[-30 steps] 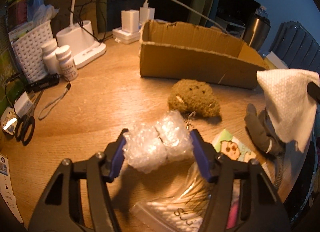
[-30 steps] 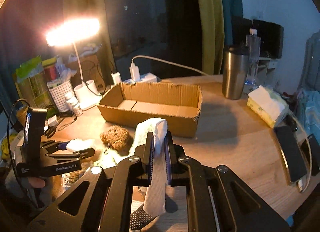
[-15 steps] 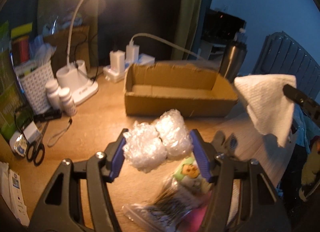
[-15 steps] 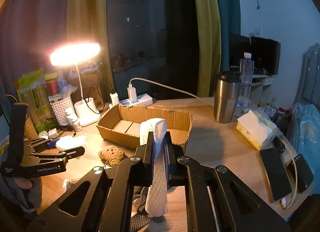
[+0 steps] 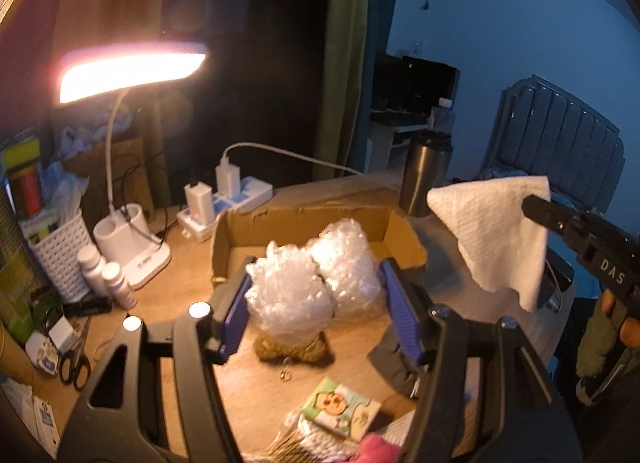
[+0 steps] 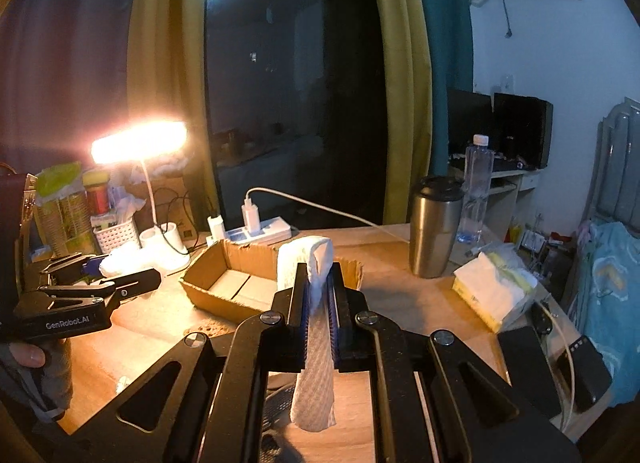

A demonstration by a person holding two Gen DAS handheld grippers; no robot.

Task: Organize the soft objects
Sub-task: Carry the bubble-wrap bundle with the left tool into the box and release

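Note:
My left gripper (image 5: 316,295) is shut on a wad of clear bubble wrap (image 5: 312,287) and holds it in the air in front of the open cardboard box (image 5: 404,231). My right gripper (image 6: 318,283) is shut on a white paper towel (image 6: 314,343) that hangs down, high above the desk; the towel also shows in the left wrist view (image 5: 496,235). A brown plush toy (image 5: 292,349) lies on the desk below the bubble wrap. The box also shows in the right wrist view (image 6: 212,291), with the left gripper (image 6: 94,267) to its left.
A lit desk lamp (image 5: 128,71), a white basket (image 5: 56,259), pill bottles (image 5: 116,283), scissors (image 5: 74,367) and a power strip (image 5: 224,203) stand left and behind. A steel tumbler (image 6: 434,227), tissue pack (image 6: 492,291) and phones (image 6: 584,367) are right. A cartoon packet (image 5: 340,411) lies near.
Both grippers have risen well above the desk with their loads. The left one has moved toward the box; the plush now lies under the bubble wrap.

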